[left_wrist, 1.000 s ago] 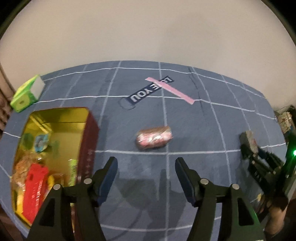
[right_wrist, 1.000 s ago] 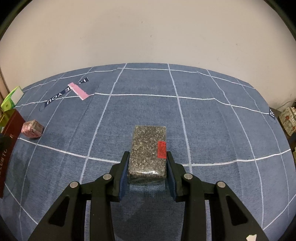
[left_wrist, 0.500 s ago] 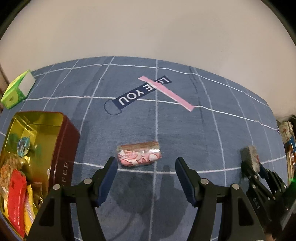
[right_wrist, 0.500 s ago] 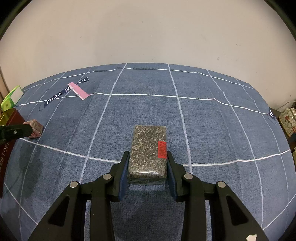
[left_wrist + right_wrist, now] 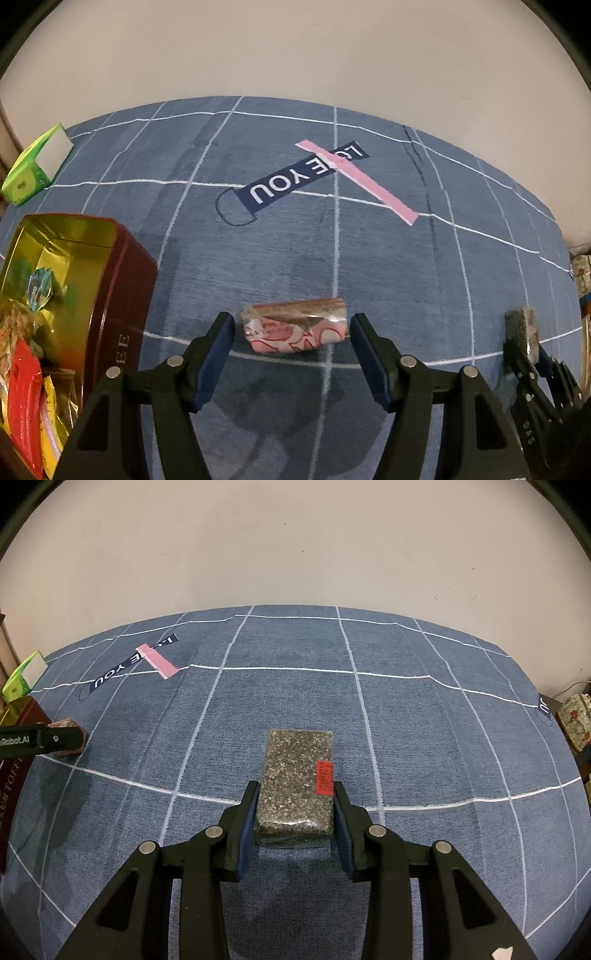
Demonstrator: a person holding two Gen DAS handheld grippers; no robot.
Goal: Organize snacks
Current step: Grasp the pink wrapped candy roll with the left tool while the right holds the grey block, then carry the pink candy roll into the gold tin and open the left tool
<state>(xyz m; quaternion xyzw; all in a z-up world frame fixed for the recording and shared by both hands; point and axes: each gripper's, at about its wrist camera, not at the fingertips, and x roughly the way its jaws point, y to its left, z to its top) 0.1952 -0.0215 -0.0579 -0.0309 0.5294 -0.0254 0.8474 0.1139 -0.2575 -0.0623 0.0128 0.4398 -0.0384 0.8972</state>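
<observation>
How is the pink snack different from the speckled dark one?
The pink snack is a small rounded roll with red-and-white swirls; the speckled block is a flat grey-black brick with a red label. The pink snack lies crosswise between the open left gripper, untouched; the block points away, pressed by the right gripper. Both rest on the blue cloth.

Dim, sharp, soft shadows, fisheye-warped dark edges.
</observation>
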